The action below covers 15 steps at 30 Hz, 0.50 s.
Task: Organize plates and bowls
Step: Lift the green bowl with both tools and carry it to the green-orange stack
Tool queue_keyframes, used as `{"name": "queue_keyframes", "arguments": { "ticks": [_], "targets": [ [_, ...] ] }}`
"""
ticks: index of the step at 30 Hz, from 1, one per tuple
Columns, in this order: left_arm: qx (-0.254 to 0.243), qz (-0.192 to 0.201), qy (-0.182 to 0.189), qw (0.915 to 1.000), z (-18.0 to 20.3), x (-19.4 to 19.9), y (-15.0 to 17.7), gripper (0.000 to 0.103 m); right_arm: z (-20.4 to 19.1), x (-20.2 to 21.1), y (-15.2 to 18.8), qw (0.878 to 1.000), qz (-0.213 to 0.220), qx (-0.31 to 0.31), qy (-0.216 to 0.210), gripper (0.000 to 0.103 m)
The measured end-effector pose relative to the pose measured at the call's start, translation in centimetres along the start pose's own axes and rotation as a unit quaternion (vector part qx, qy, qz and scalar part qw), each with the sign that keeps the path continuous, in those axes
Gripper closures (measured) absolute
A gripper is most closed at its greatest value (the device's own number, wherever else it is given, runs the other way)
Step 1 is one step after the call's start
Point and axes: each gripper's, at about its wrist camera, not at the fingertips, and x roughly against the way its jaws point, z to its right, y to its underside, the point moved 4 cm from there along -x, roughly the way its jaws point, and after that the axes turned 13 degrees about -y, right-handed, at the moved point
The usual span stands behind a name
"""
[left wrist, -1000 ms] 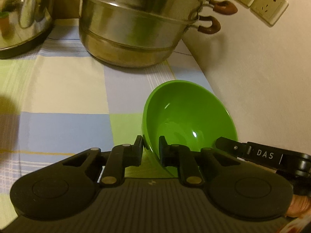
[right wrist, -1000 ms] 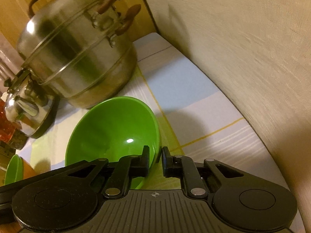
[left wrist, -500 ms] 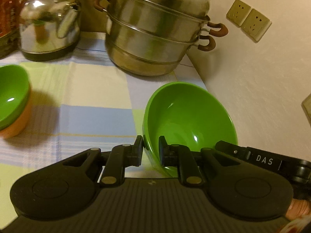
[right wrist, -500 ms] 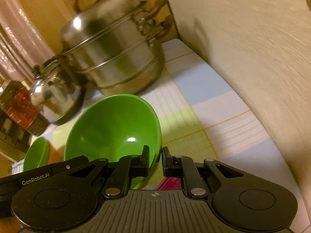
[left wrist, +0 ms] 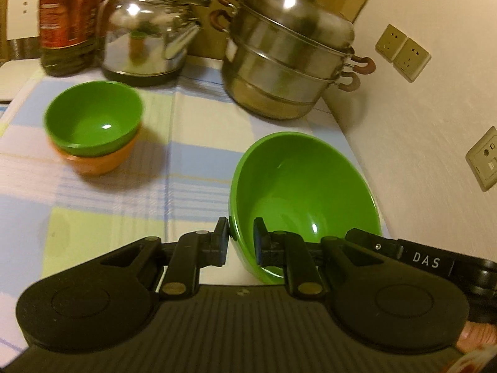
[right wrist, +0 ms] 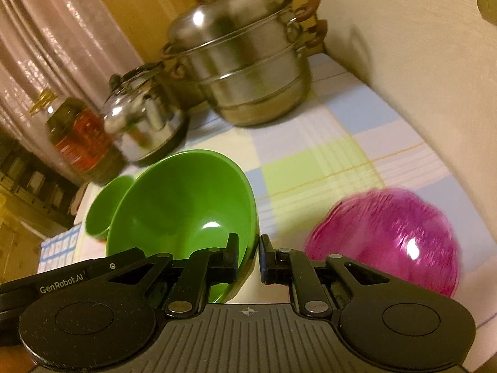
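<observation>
A large green bowl (left wrist: pixel 306 192) hangs tilted above the checked tablecloth, carried by both grippers. My left gripper (left wrist: pixel 241 237) is shut on its near-left rim, one finger inside and one outside. My right gripper (right wrist: pixel 249 253) is shut on the opposite rim of the same large green bowl (right wrist: pixel 186 214). A smaller green bowl (left wrist: pixel 93 118) sits nested in an orange bowl (left wrist: pixel 96 160) on the cloth to the left; the smaller green bowl (right wrist: pixel 105 208) shows partly behind the carried one in the right wrist view. A magenta bowl (right wrist: pixel 385 239) lies upside down at the right.
A steel steamer pot (left wrist: pixel 285 52) and a shiny kettle (left wrist: pixel 146 31) stand at the back, with an oil bottle (left wrist: pixel 68 18) at the far left. A wall with sockets (left wrist: pixel 402 51) runs along the right side of the table (left wrist: pixel 108 205).
Both grippers pulled back and rose with the large green bowl, away from the steamer pot. The nested bowls, the oil bottle and the magenta bowl came into view.
</observation>
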Motion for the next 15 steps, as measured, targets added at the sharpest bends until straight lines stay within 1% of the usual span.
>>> {"name": "queue_keyframes", "arguments": {
  "ticks": [9,15],
  "targets": [
    [0.018,0.003,-0.016,0.9997,-4.8,3.2,2.9,0.089,-3.5,-0.1,4.4,1.0,-0.023,0.008,-0.018,0.09],
    [0.032,0.004,-0.036,0.9988,-7.9,4.5,4.1,0.089,-6.1,-0.9,6.4,0.999,-0.038,0.024,-0.03,0.09]
  ]
}}
